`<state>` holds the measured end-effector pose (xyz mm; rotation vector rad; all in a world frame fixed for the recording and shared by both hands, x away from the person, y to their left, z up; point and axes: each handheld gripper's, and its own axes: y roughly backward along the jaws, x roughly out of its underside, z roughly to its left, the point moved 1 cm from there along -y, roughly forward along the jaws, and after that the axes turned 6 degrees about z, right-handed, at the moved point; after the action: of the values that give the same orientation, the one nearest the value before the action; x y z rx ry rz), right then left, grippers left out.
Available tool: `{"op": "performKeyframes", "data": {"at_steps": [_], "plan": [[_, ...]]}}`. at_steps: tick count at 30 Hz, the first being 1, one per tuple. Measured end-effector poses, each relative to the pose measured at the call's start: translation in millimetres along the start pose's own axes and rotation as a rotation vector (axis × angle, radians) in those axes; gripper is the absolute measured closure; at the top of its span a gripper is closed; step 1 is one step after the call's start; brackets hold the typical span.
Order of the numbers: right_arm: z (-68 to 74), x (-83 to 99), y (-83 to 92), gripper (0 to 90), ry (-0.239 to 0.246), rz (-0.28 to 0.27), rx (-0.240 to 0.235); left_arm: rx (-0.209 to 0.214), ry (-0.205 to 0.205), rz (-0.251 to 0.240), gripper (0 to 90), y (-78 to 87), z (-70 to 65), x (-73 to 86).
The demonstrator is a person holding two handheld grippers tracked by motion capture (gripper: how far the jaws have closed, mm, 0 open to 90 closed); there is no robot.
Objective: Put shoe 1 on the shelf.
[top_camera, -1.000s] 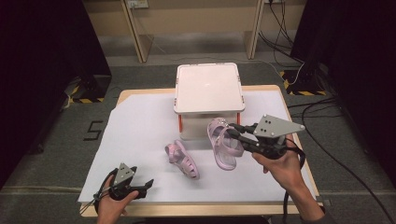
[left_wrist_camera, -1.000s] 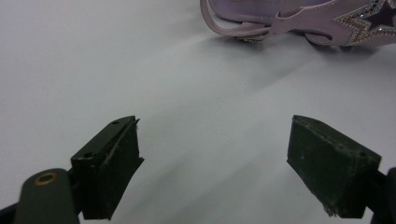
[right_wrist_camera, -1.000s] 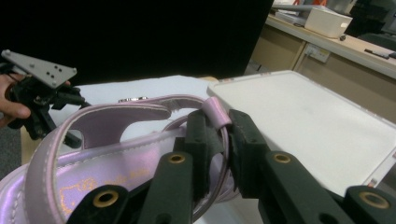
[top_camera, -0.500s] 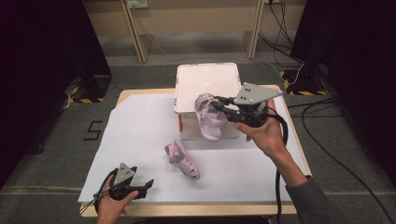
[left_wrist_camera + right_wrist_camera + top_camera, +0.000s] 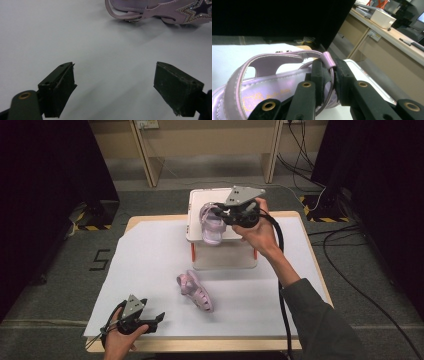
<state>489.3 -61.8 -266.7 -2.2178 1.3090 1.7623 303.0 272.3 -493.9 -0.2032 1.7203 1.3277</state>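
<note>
My right gripper (image 5: 224, 213) is shut on the strap of a lilac sandal (image 5: 211, 224) and holds it over the lid of a white box (image 5: 196, 233). In the right gripper view the two pads pinch the strap (image 5: 327, 60) of that sandal (image 5: 249, 97) between them. A second lilac sandal (image 5: 196, 291) lies on the white sheet in front of the box; its straps and star trim (image 5: 160, 11) show at the top of the left gripper view. My left gripper (image 5: 156, 322) rests near the table's front left edge, open and empty, its jaws wide apart over bare sheet (image 5: 115, 85).
The white box stands on red legs at the back middle of the table (image 5: 130, 224), which is covered by a white sheet (image 5: 145, 260). Cables trail on the floor at the right (image 5: 350, 245). A desk with a white box (image 5: 382, 17) stands beyond the table.
My right gripper has carried the sandal up from the sheet, leftward and farther back, to above the box lid. The left gripper and the other sandal have stayed put.
</note>
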Motion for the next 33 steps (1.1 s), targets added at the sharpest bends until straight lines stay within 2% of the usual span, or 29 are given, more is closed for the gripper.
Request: {"op": "performKeyframes", "data": {"at_steps": [6, 12, 17, 18, 21, 25, 26, 29, 33], "plan": [[-11.9, -3.6, -28.0, 79.6, 0.027, 0.001, 0.011, 0.001, 0.006, -0.003, 16.5, 0.7, 0.5, -0.1], [-20.1, -4.1, -49.6, 79.5, 0.054, 0.046, 0.039, 0.006, 0.003, -0.005, 16.4, 0.9, -0.2, -0.5], [-26.9, -2.4, -64.6, 79.5, 0.043, 0.067, 0.047, 0.009, 0.006, -0.005, 16.5, 1.4, 0.1, -0.3], [-29.5, -1.1, -72.3, 79.6, 0.053, 0.082, 0.048, 0.012, 0.01, -0.008, 16.5, 1.2, 0.1, -0.2], [-32.3, 1.9, -80.4, 79.6, 0.054, 0.104, 0.056, 0.012, 0.005, -0.006, 16.5, 1.6, 0.1, -0.3], [-35.1, 6.8, -86.7, 79.5, 0.044, 0.125, 0.063, 0.013, 0.006, -0.005, 16.5, 1.6, -0.4, -0.4], [-36.1, 8.0, -87.8, 79.5, 0.057, 0.13, 0.067, 0.014, 0.005, -0.004, 16.5, 1.5, -0.4, -0.4], [-39.1, 11.3, -85.7, 78.9, 0.067, 0.113, 0.063, 0.014, 0.003, -0.006, 16.5, 1.3, 0.1, -0.5], [-41.5, 14.8, -81.3, 72.5, 0.062, 0.114, 0.053, 0.013, 0.001, -0.005, 16.5, 1.3, -0.4, -0.6]]}}
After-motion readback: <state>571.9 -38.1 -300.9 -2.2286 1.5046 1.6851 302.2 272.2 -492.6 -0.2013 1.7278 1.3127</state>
